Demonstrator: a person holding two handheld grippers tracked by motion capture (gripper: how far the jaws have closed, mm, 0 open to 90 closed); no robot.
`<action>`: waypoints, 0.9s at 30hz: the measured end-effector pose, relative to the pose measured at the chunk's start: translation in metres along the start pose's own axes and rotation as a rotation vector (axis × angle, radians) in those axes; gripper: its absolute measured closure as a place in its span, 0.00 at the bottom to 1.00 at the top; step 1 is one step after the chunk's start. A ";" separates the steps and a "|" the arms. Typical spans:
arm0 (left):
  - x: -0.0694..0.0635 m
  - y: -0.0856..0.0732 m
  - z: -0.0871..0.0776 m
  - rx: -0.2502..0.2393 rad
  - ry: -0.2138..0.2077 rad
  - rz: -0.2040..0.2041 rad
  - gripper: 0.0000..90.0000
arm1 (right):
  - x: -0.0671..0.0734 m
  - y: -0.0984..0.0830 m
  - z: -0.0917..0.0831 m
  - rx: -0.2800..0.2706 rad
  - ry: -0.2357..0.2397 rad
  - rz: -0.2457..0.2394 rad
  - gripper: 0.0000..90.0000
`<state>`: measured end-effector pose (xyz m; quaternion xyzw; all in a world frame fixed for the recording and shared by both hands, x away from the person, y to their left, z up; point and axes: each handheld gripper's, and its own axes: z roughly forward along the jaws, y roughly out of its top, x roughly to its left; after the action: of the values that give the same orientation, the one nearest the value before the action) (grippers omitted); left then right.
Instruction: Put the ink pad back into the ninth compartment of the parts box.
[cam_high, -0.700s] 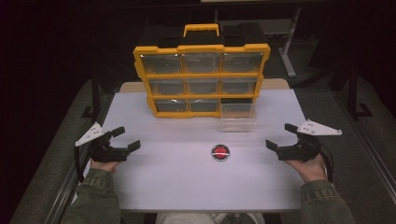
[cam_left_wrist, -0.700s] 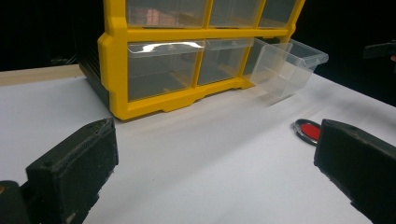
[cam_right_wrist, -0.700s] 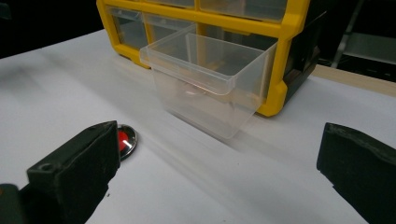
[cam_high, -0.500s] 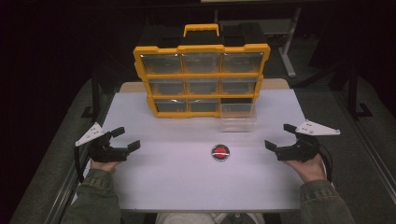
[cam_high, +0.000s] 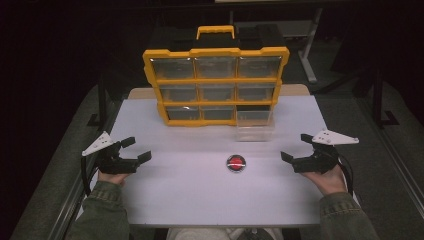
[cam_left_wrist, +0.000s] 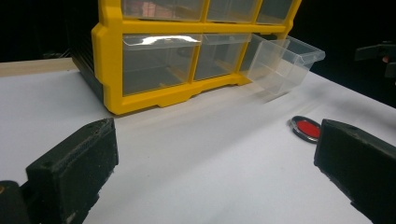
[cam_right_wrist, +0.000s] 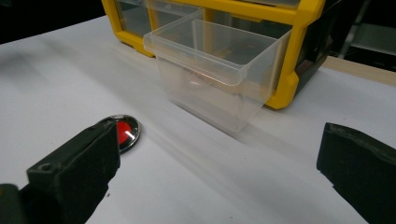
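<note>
A yellow drawer organizer (cam_high: 215, 80) stands upright at the back of the white table (cam_high: 190, 200). One clear drawer (cam_high: 255, 131) is pulled out and rests on the table in front of the organizer's lower right slot. A small round red disc with a metal rim (cam_high: 236, 163) lies on the table in front of that drawer. My left gripper (cam_high: 137, 149) is open at the table's left, holding nothing. My right gripper (cam_high: 296, 147) is open to the right of the disc, also holding nothing. In the right gripper view the clear drawer (cam_right_wrist: 215, 70) is straight ahead and the disc (cam_right_wrist: 125, 133) sits by one jaw.
The organizer (cam_left_wrist: 154, 60) holds several shut clear drawers and has a yellow carry handle (cam_high: 215, 31) on top. Dark floor and table legs surround the table. In the left gripper view the disc (cam_left_wrist: 308, 128) and the pulled-out drawer (cam_left_wrist: 282, 58) lie to the right.
My right gripper has edged slightly left toward the disc. The left gripper, the disc and the drawer have not moved.
</note>
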<state>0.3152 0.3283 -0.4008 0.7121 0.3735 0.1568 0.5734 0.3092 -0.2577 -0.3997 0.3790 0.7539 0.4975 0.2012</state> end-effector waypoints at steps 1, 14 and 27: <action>0.000 0.000 0.000 0.001 0.002 0.001 0.00 | 0.000 0.000 0.000 0.000 0.000 0.000 0.00; 0.000 0.000 -0.001 -0.005 0.018 0.008 0.00 | 0.008 0.011 0.008 0.052 0.044 -0.028 0.00; 0.000 -0.001 0.000 -0.007 0.011 0.004 0.00 | 0.017 0.022 0.018 0.082 0.081 -0.060 0.00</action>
<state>0.3146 0.3284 -0.4019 0.7098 0.3748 0.1634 0.5735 0.3192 -0.2294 -0.3863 0.3435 0.7924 0.4746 0.1697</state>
